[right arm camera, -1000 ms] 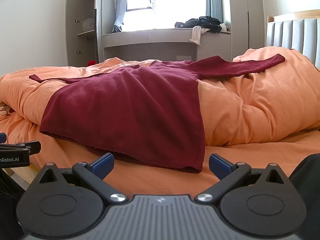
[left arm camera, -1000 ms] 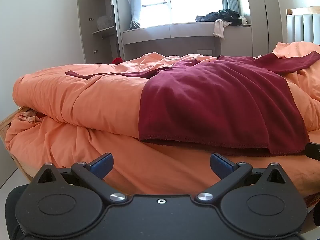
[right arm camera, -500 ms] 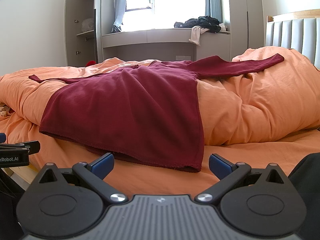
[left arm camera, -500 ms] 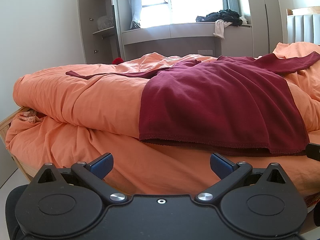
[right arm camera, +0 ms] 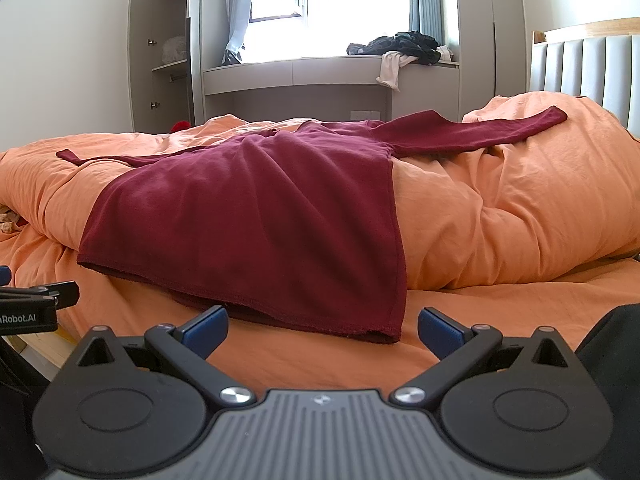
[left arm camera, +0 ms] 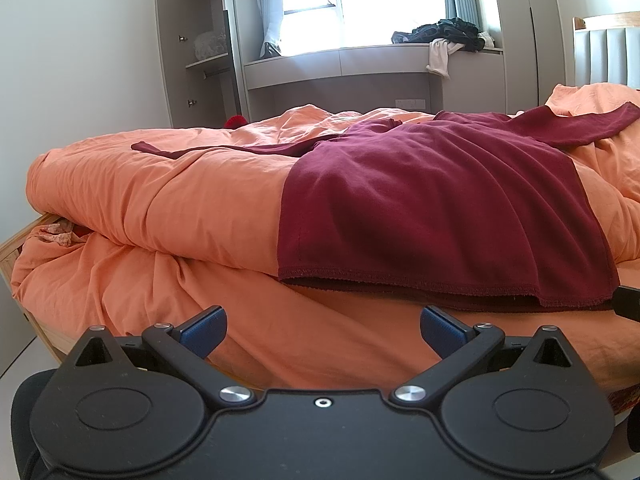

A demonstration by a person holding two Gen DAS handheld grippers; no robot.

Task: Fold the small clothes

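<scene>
A dark red long-sleeved top (left arm camera: 432, 200) lies spread flat over the orange duvet, both sleeves stretched out to the sides, its hem nearest me. It also shows in the right wrist view (right arm camera: 256, 208). My left gripper (left arm camera: 322, 326) is open and empty, just short of the hem's left part. My right gripper (right arm camera: 322, 326) is open and empty, just before the hem's right corner. The left gripper's body shows at the left edge of the right wrist view (right arm camera: 36, 300).
The orange duvet (left arm camera: 160, 200) is bunched in a thick roll across the bed, over an orange sheet (right arm camera: 520, 312). A padded headboard (right arm camera: 592, 64) stands at the right. A window bench with dark clothes (right arm camera: 400, 44) and an open wardrobe (left arm camera: 196, 52) stand behind.
</scene>
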